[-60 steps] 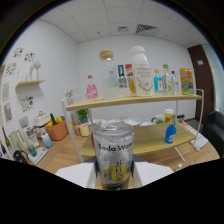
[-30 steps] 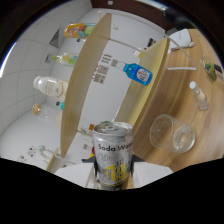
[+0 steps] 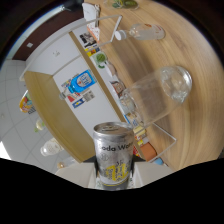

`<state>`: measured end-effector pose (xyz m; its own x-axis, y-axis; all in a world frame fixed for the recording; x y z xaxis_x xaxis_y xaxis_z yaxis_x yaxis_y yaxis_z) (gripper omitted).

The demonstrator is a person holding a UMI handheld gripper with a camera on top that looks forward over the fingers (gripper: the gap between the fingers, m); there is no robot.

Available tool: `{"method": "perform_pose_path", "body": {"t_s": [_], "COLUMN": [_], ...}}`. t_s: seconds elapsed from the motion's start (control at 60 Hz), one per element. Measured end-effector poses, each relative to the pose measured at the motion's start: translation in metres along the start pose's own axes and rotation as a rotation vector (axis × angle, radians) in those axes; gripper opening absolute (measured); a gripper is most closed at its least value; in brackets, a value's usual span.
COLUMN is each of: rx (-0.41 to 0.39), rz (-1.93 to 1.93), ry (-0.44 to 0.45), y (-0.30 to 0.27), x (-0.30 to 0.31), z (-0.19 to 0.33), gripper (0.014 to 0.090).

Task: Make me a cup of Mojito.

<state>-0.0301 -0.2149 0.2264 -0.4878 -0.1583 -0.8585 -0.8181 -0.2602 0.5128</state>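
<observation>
We see the soda water can (image 3: 114, 155) gripped between our gripper's (image 3: 114, 176) fingers, which pinch it from both sides. The view is tipped hard sideways. Beyond the can stands a clear drinking glass (image 3: 159, 97) on the wooden table (image 3: 200, 45), and farther off a clear bottle (image 3: 141, 33).

One soda can (image 3: 114, 154), one clear glass (image 3: 159, 95), one clear bottle (image 3: 142, 33).

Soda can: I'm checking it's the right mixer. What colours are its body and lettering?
Silver soda can, dark lettering, yellow print lower down; the gripper view shows it.
</observation>
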Motion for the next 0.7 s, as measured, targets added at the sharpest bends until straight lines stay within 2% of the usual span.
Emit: {"method": "perform_pose_path", "body": {"t_s": [0.25,0.367,0.483,0.583,0.7], "rx": [0.005,0.030,0.072,0.154,0.224], "rz": [0.001,-0.137,-0.526,-1.042,-1.530], "ry": [-0.027,-0.007,0.058,0.119,0.133], "y": [0.002,0.002,0.007,0.010,0.021], "x": [-0.014,-0.019,-0.036,-0.057,-0.074], "z": [0.000,0.001,-0.001,-0.002,0.005], "gripper": [0.0514,0.0511,0.0513,0.0517,0.0517]}}
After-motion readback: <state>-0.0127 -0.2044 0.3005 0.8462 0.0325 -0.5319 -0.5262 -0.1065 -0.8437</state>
